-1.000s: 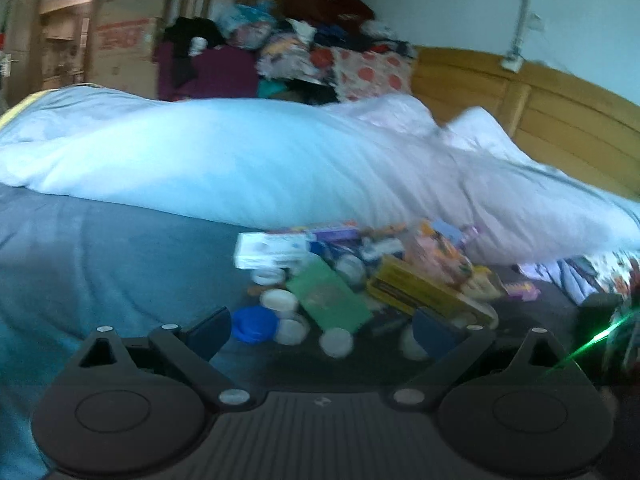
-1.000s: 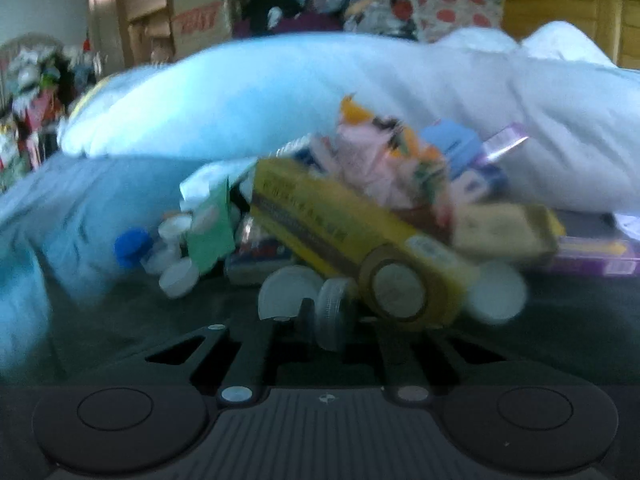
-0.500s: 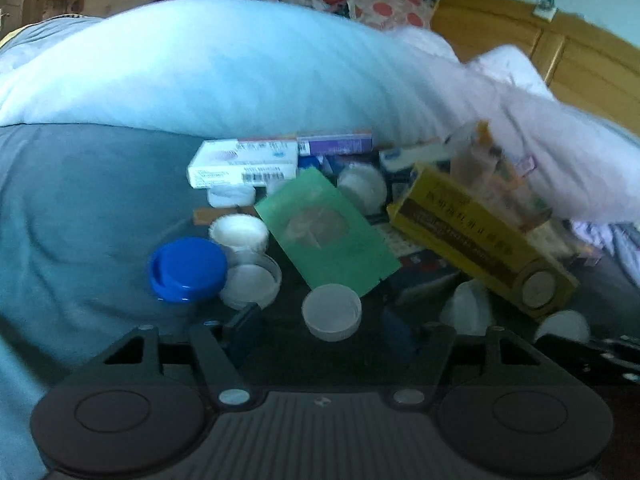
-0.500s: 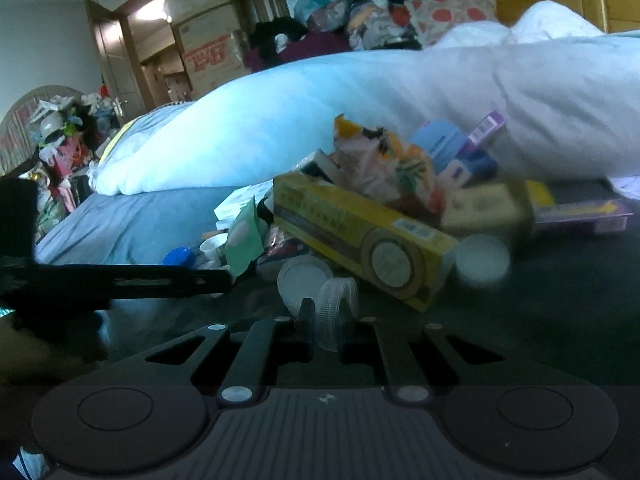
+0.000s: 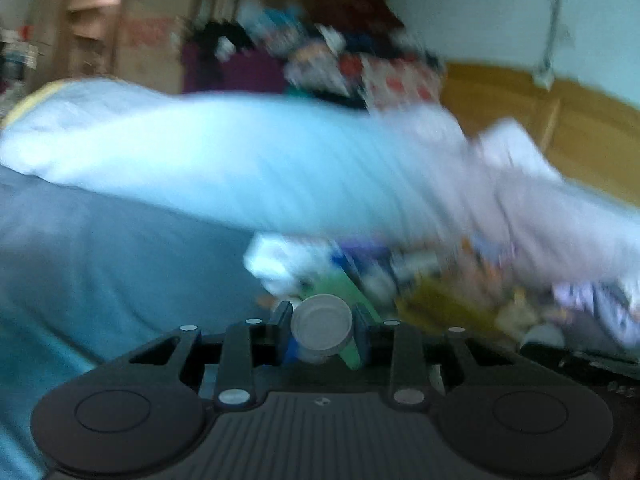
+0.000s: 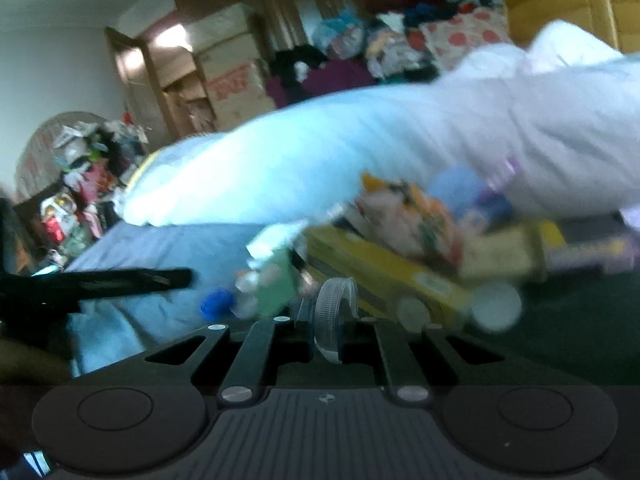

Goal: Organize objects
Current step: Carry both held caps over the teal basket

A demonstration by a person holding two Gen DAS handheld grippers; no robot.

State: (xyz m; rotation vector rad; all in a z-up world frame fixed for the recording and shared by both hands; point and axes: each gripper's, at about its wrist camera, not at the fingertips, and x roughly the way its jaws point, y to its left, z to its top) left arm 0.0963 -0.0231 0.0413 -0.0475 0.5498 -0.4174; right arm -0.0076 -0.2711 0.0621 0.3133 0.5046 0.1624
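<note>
A: What does the left claw (image 5: 321,330) hold?

B: A white round cap (image 5: 322,324) sits between its fingers. The jaws are closing on it, and the pads touch both sides of the cap.

A: And the right claw (image 6: 334,318)?

B: It is fully closed on a clear ribbed lid (image 6: 334,312), which stands on its edge between the fingers.

A: Where are the other things?

B: On the bed (image 6: 172,244), in a pile in front of the white duvet (image 6: 360,148): a yellow box (image 6: 384,276), a green packet (image 6: 276,286), a blue cap (image 6: 216,304). The left view is very blurred.
</note>
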